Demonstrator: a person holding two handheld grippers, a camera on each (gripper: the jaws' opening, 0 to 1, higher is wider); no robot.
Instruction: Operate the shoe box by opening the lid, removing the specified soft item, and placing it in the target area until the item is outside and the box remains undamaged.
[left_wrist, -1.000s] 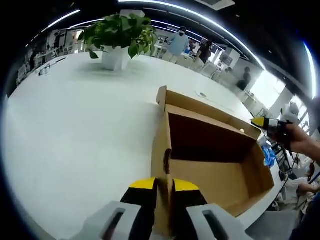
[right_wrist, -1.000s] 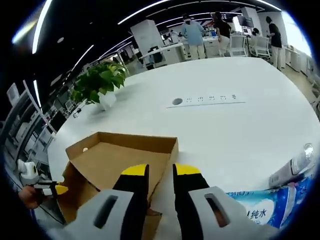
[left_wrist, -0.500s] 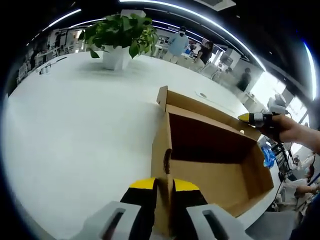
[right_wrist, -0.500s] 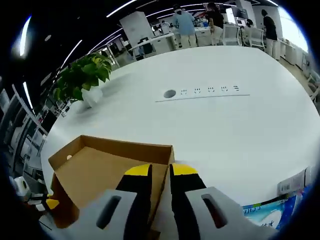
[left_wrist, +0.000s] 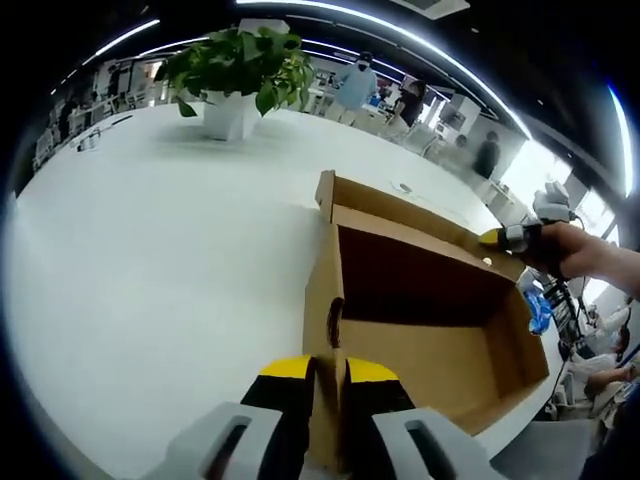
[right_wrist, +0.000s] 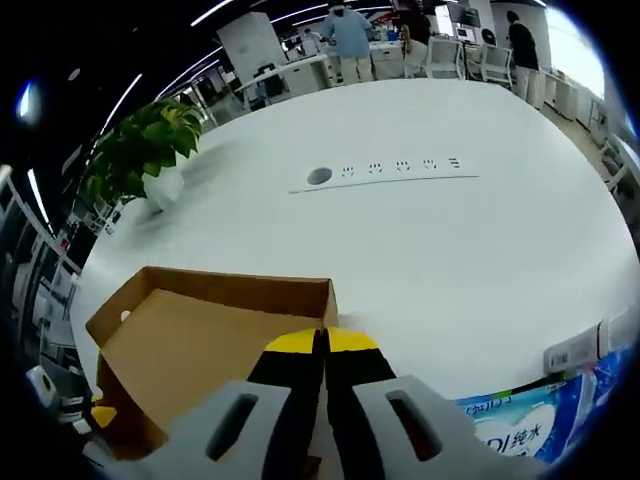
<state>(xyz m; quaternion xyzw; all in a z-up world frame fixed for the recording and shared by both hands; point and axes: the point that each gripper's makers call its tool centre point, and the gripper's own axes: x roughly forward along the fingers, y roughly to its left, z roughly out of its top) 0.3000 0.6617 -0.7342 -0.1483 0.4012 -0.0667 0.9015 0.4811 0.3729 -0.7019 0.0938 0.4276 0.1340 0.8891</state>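
Shoe box (left_wrist: 430, 330): brown cardboard, centre to lower right of the left gripper view, interior bare as far as visible.

Left gripper (left_wrist: 328, 375): bottom centre, jaws clamped on the box's near end wall.

Right gripper (right_wrist: 322, 345): bottom centre of the right gripper view, jaws pinched on the raised lid (right_wrist: 215, 335) edge.

Soft pack (right_wrist: 520, 420): blue-white, lower right, on the white table (right_wrist: 420, 250) outside the box.

Step, by judgement: lid handling. Next: gentle pull, no tearing.

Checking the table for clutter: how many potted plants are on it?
1: the potted plant stands at the white table's far side, beyond the open cardboard box. Others may sit outside the views.
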